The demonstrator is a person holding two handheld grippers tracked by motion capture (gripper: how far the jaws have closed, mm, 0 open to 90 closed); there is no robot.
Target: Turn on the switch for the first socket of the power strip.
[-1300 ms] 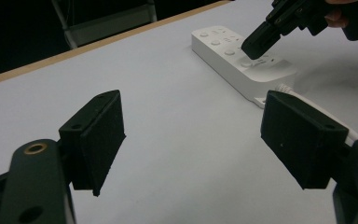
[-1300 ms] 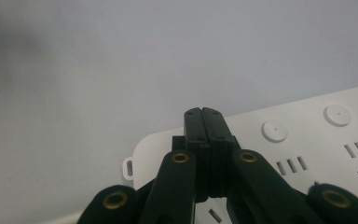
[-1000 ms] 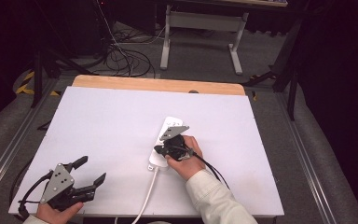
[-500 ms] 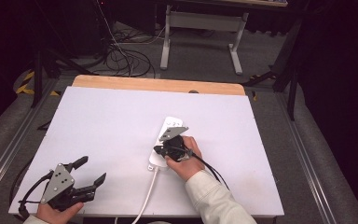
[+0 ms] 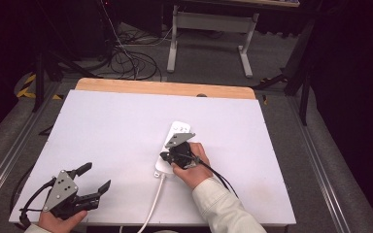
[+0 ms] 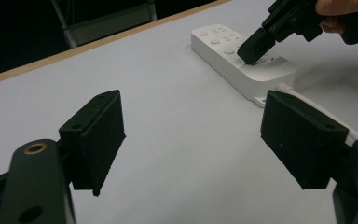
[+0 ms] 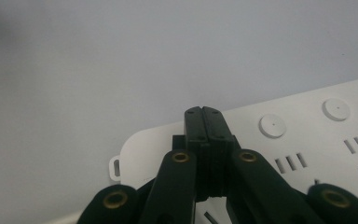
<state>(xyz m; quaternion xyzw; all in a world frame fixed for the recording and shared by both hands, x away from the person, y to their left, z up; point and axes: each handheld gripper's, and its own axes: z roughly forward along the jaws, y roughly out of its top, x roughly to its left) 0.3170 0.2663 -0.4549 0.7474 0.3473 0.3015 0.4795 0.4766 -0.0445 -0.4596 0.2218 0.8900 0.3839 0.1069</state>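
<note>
The power strip lies on the white table, just right of centre. The right hand-held gripper, jaws pressed together on nothing, has its tip down on the strip's near end, seemingly pushing a switch. The left hand-held gripper waits wide open and empty, lower left. Whether the switch has clicked I cannot tell; lifting off remains.

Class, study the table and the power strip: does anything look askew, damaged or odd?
Nothing stands out. The white power strip lies flat on the table, intact; the right gripper, jaws shut, presses down on it.
</note>
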